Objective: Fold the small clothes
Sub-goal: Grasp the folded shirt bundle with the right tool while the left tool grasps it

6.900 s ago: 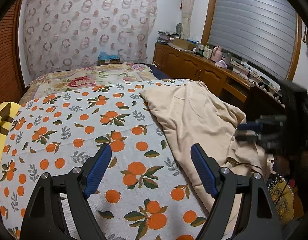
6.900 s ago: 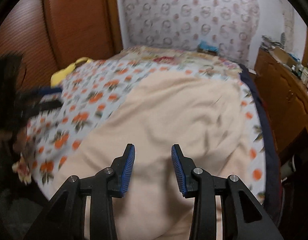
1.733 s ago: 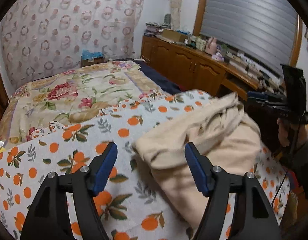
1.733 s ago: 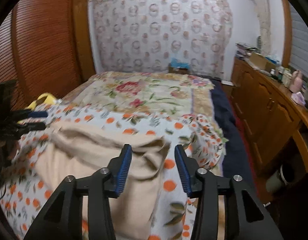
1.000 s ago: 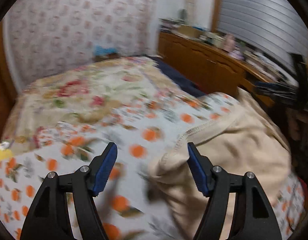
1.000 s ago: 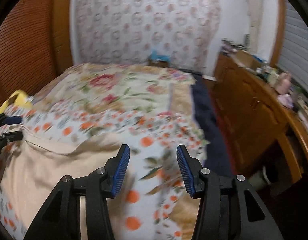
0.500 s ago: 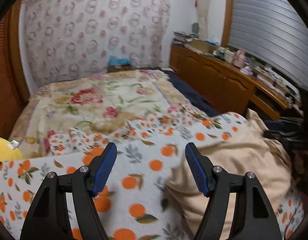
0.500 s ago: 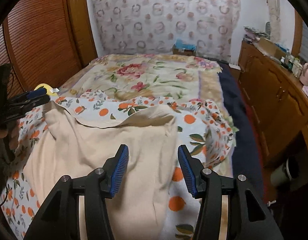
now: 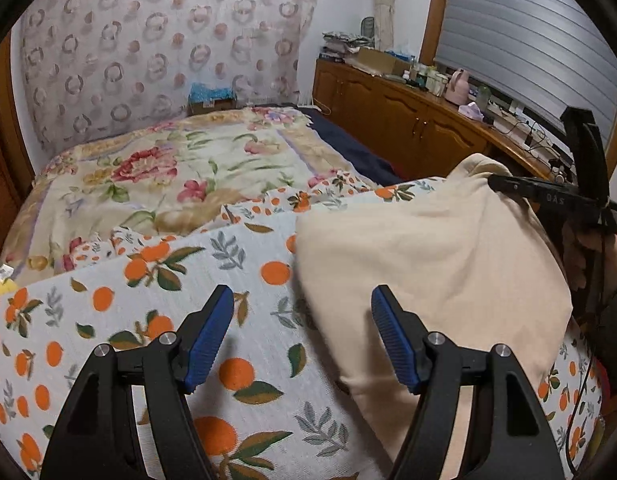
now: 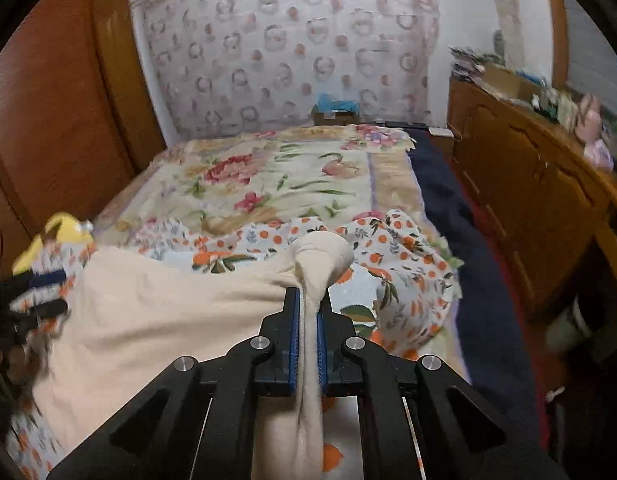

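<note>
A cream garment [image 9: 428, 248] lies spread on the orange-print sheet [image 9: 156, 280] on the bed. My right gripper [image 10: 308, 296] is shut on the garment's far right corner [image 10: 322, 252], which bunches up above the blue pads. In the left wrist view that same right gripper [image 9: 493, 179] pinches the cloth at the far right, with a hand behind it. My left gripper [image 9: 302, 300] hovers open over the sheet at the garment's left edge, with nothing gripped between its fingers. In the right wrist view it shows blurred at the far left [image 10: 40, 292].
A floral blanket [image 9: 168, 176] covers the far half of the bed. A wooden cabinet [image 9: 408, 128] with clutter on top runs along the right. A yellow item [image 10: 64, 228] lies at the bed's left edge, beside a wooden door [image 10: 56, 100]. A box [image 9: 210, 100] sits at the far end.
My right gripper has gone from open to shut on the garment's far corner. The left gripper stays open and hardly moves.
</note>
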`<move>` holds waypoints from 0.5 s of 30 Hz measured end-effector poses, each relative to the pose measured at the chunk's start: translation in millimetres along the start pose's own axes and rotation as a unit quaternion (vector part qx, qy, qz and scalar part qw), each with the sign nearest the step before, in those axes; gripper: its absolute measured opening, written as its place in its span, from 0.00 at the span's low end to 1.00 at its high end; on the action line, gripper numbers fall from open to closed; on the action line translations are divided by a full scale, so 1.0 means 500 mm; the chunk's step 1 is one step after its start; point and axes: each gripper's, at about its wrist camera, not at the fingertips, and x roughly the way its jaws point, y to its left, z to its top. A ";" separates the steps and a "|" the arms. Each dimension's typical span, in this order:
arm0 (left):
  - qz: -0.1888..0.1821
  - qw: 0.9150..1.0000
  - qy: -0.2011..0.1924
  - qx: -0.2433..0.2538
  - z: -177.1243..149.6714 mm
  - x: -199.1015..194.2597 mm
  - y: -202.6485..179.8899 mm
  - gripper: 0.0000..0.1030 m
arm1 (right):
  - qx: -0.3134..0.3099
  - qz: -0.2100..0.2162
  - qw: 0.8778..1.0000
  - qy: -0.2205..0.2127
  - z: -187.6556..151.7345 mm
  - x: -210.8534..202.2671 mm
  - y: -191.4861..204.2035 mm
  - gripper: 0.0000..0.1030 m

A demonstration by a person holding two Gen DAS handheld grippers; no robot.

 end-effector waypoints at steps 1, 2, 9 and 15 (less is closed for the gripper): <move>-0.006 1.000 0.005 -0.003 -0.001 0.005 -0.001 0.70 | -0.009 -0.006 1.000 0.005 -0.002 -0.002 0.003 0.11; -0.010 1.000 0.012 -0.005 -0.001 0.012 -0.003 0.70 | -0.014 -0.005 1.000 0.016 -0.003 -0.001 0.005 0.22; -0.008 0.999 0.046 -0.003 -0.015 0.044 -0.015 0.70 | -0.025 0.024 0.998 0.061 -0.008 0.002 0.002 0.56; -0.036 0.998 0.049 -0.004 -0.019 0.039 -0.018 0.64 | 0.015 0.043 0.995 0.090 -0.002 0.028 -0.033 0.56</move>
